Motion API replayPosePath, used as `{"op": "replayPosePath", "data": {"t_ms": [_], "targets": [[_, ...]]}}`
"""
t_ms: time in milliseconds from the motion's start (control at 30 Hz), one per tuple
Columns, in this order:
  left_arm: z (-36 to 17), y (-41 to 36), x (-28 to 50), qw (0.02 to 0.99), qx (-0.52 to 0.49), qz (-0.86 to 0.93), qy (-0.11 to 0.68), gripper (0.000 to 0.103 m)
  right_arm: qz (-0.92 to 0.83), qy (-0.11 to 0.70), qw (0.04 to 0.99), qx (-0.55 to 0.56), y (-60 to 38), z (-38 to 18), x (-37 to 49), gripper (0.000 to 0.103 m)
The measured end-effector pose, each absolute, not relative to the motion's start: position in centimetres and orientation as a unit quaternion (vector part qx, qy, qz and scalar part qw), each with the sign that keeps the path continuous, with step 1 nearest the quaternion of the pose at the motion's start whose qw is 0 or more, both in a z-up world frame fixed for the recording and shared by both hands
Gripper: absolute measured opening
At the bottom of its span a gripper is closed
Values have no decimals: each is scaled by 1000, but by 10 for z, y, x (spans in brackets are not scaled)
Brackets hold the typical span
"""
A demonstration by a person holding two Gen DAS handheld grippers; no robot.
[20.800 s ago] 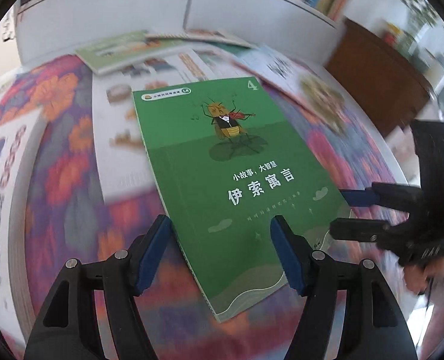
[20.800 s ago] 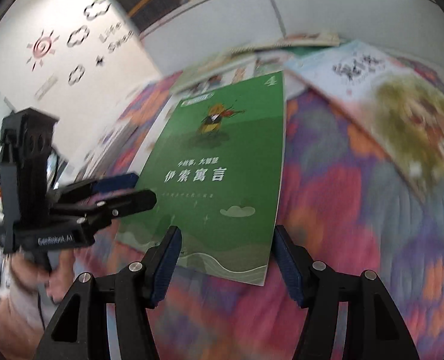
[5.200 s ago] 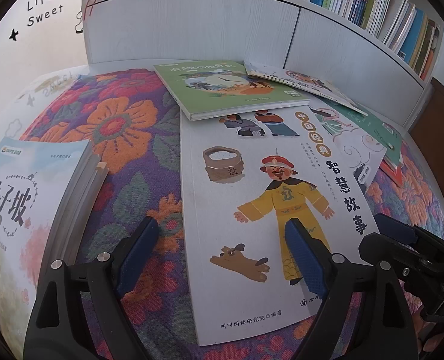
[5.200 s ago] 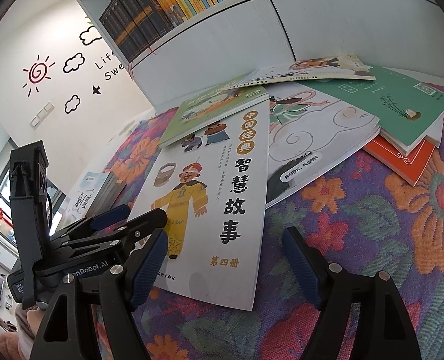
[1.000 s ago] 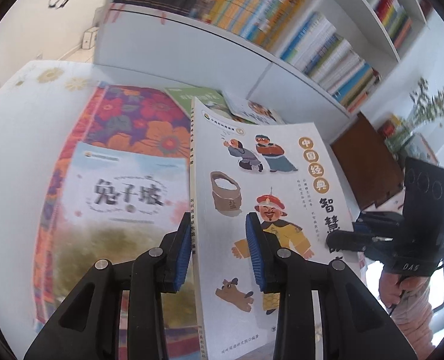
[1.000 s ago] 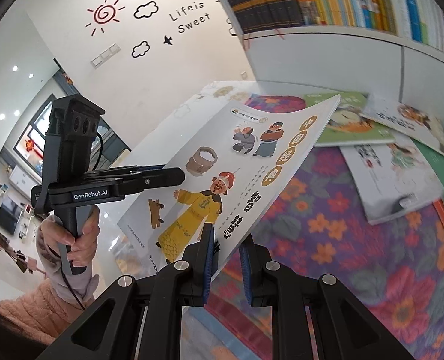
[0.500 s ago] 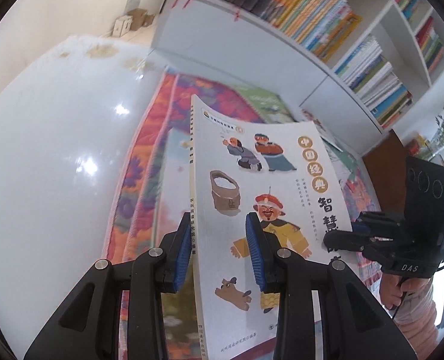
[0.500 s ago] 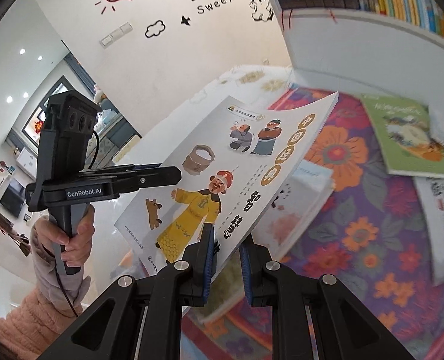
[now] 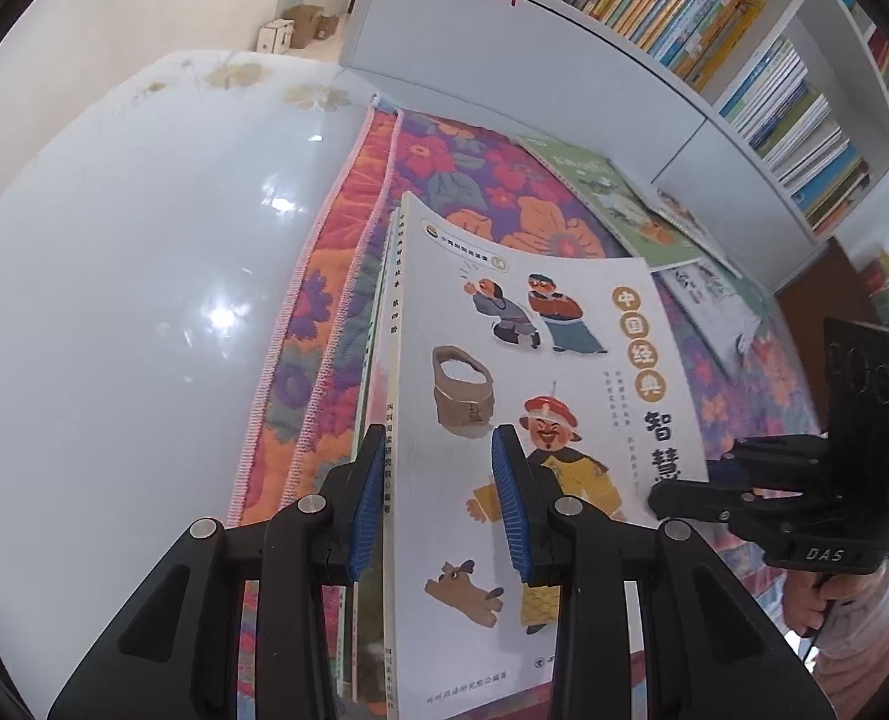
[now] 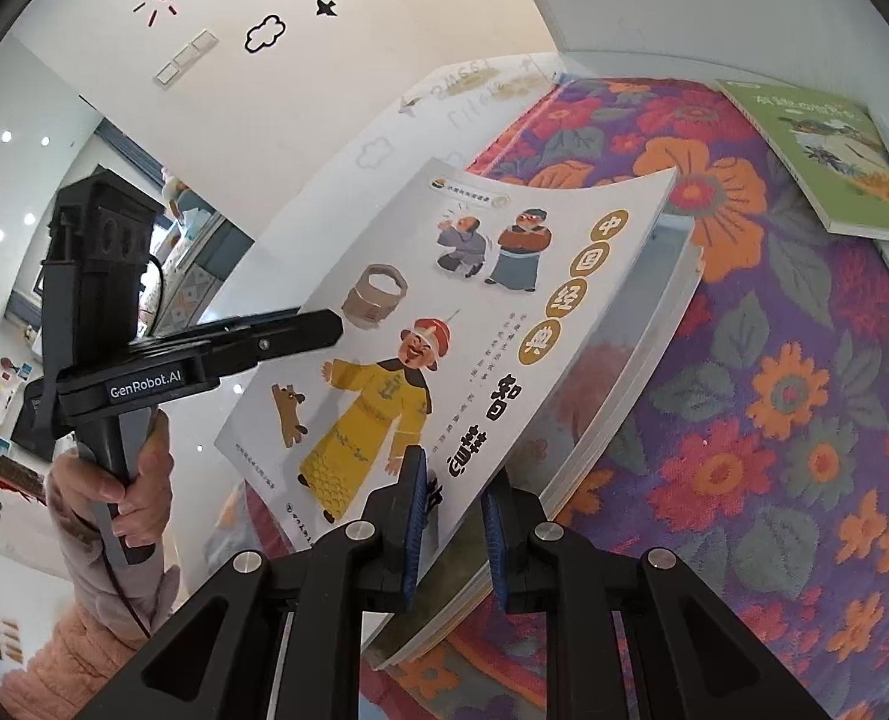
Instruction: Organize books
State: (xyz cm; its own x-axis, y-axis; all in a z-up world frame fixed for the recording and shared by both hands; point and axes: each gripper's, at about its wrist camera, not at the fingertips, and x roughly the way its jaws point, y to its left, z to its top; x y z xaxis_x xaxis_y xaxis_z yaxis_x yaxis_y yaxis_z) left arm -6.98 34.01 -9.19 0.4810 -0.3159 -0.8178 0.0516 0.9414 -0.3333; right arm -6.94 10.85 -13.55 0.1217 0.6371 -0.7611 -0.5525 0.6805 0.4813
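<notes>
Looking along the left tongs (image 9: pixel 438 504), their pads are closed on the spine edge of the white storybook (image 9: pixel 528 360), which hangs just above the stack of books (image 9: pixel 365 372) on the flowered cloth (image 9: pixel 462 168), probably so it lands square. From the right view, the right tongs (image 10: pixel 453 516) pinch its opposite edge, likely keeping the cover level above that stack, near the desk (image 10: pixel 396 138).
</notes>
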Motion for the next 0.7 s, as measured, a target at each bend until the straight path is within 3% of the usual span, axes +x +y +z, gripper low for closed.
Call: {"op": "replayPosePath", "data": {"t_ms": [700], "targets": [[-53,324,-81,878,-108,-9,467,34,351,557,751,59,83,-133,-70,31]]}}
